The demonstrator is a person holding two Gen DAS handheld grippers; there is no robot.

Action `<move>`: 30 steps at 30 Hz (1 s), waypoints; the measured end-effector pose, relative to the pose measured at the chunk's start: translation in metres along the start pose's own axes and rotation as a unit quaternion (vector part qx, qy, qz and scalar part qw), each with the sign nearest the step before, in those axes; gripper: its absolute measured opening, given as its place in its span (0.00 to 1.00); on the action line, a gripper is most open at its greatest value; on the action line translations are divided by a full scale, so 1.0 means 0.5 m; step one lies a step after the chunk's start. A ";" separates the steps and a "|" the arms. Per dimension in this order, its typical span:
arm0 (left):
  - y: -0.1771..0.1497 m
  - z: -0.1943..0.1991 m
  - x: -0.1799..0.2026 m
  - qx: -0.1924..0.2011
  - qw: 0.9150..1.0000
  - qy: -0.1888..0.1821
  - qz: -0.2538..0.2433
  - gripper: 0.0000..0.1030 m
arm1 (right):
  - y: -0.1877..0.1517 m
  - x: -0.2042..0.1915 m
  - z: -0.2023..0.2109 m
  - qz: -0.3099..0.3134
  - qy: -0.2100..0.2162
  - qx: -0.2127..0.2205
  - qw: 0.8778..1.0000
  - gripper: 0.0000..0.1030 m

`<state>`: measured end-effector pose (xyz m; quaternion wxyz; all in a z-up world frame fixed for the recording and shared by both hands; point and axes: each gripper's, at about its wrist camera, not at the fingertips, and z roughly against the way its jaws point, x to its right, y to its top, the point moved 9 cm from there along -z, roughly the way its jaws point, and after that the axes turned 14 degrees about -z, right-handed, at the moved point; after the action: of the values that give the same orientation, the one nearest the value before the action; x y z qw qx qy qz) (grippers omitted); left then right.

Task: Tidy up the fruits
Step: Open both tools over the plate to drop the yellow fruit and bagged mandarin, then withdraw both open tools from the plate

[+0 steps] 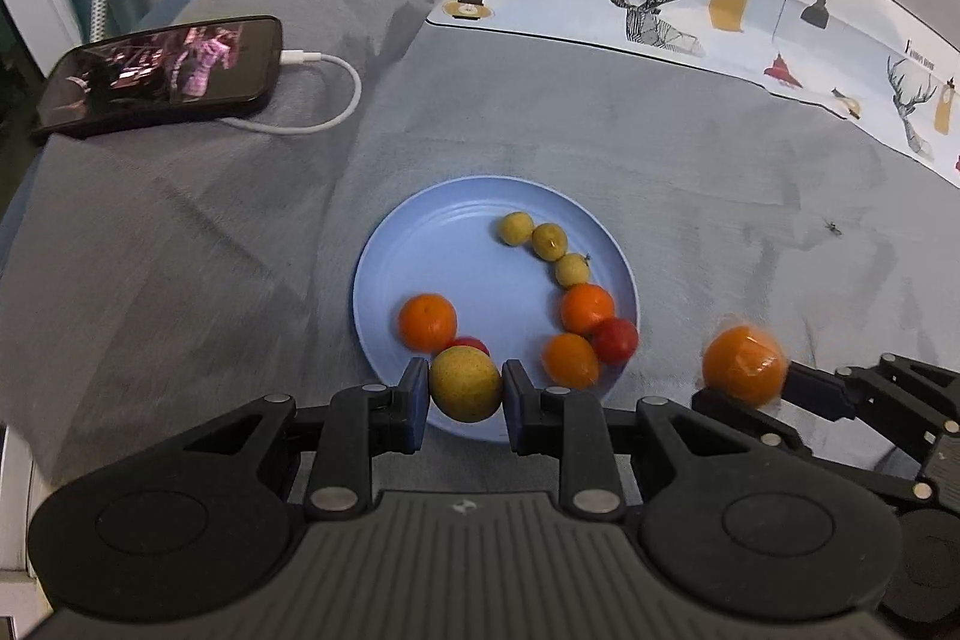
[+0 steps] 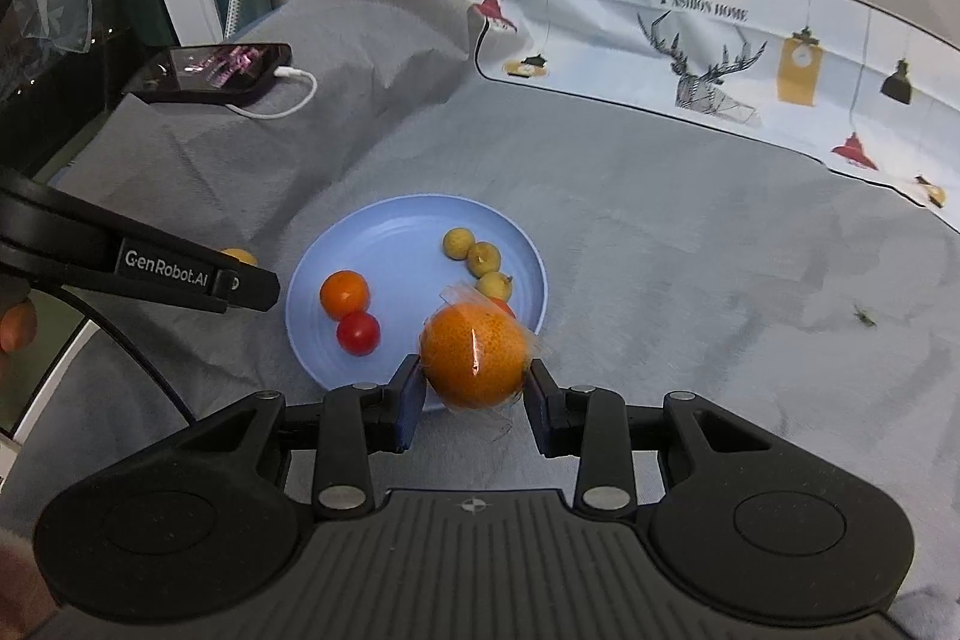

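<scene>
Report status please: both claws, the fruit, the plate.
Left claw shut on yellow-green fruit. Right claw shut on wrapped orange. Both near blue plate, fruit already on it. Nothing in the way.

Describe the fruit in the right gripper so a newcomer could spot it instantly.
Find the blue plate on the grey cloth. At its near edge, the right gripper clamps a wrapped orange. It is the biggest orange fruit in the right wrist view, and clear film sticks out around it, unlike the bare orange on the plate.
</scene>
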<state>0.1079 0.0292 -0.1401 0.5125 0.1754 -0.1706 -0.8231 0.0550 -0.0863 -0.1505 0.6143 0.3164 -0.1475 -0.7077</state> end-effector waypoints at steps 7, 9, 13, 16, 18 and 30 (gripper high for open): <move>0.029 -0.069 -0.004 -0.009 1.000 -0.012 -0.018 0.27 | 0.025 -0.007 -0.087 0.013 -0.002 -0.017 1.000 0.36; 0.034 -0.090 -0.005 -0.013 1.000 -0.012 -0.022 0.27 | 0.029 -0.006 -0.109 0.015 -0.002 -0.022 1.000 0.36; 0.043 -0.125 -0.008 -0.021 0.999 -0.014 -0.025 0.27 | 0.035 -0.009 -0.144 0.023 0.000 -0.030 0.999 0.36; 0.053 -0.148 -0.015 -0.025 0.999 -0.007 -0.029 0.27 | 0.038 -0.015 -0.167 0.032 0.003 -0.036 0.999 0.36; 0.060 -0.161 -0.020 -0.024 0.999 -0.005 -0.032 0.28 | 0.040 -0.019 -0.182 0.036 0.004 -0.040 0.999 0.37; 0.022 -0.075 -0.020 -0.014 1.000 -0.014 -0.003 0.99 | 0.018 -0.022 -0.127 0.034 -0.004 -0.057 0.998 0.85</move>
<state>0.1381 0.0299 -0.1668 0.5099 0.1569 -0.1658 -0.8294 0.1021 -0.0662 -0.1902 0.6545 0.2724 -0.1201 -0.6949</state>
